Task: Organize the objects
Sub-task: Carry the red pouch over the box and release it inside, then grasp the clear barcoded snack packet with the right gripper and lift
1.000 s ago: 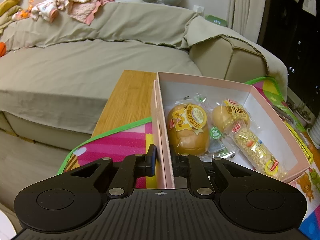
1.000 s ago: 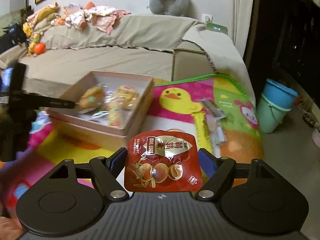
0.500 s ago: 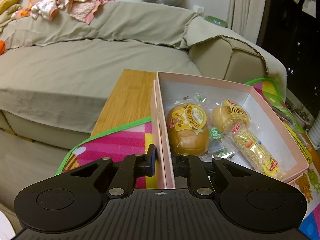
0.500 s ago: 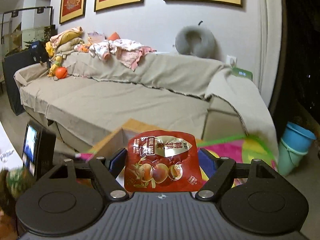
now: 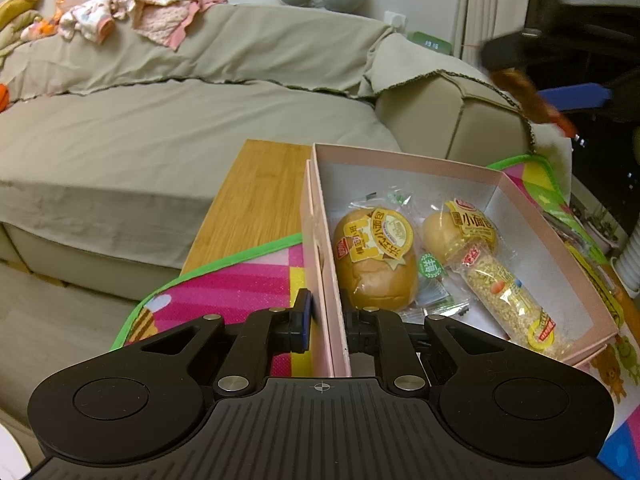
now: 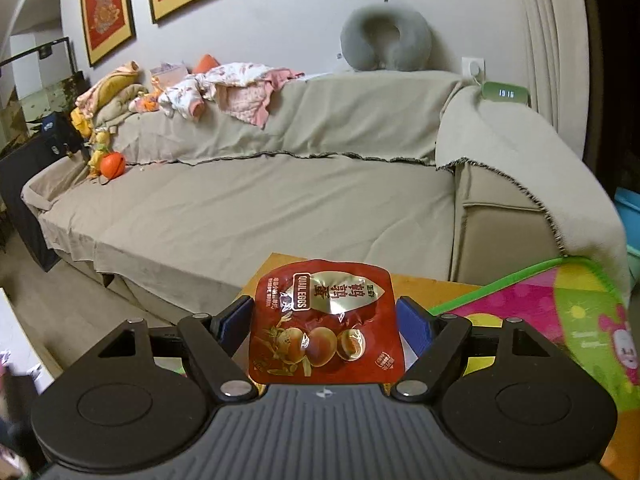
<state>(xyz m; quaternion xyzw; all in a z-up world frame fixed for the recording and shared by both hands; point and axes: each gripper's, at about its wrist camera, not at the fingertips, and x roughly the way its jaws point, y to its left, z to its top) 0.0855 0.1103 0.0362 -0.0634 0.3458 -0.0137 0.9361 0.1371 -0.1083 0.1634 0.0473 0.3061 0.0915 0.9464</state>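
Pink card box [image 5: 320, 240], lid off, sits on the wooden surface [image 5: 256, 200] partly over a bright play mat [image 5: 224, 292]; only the left wrist view shows it. Inside, left to right: a wrapped bun with a yellow label [image 5: 376, 256], a second wrapped bun [image 5: 460, 232], and a clear packet of grain bar [image 5: 508, 296] lying along the right side. Small clear wrappers under them are too crumpled to identify. Left gripper [image 5: 326, 320] is pinched nearly closed on the box's near-left wall, one pad outside, one inside. At that view's upper right the right gripper [image 5: 576, 96] shows as a dark blur with one blue pad and a reddish-brown smear, cut off by the frame edge. The right wrist view alone gives the detail: a red quail egg packet [image 6: 324, 328], printed "QUAIL EGGS", stands upright between the blue pads of the right gripper [image 6: 324, 326], jaws set wide and closed on the packet's two side edges, held in the air above the corner of the surface [image 6: 432, 288]. This view does not include the box; it does show the covered sofa [image 6: 280, 208] end to end, with clothes [image 6: 224, 88], an orange ball [image 6: 112, 164] and a grey neck pillow [image 6: 384, 40] on its back. The packet's lower edge is hidden behind the gripper body.
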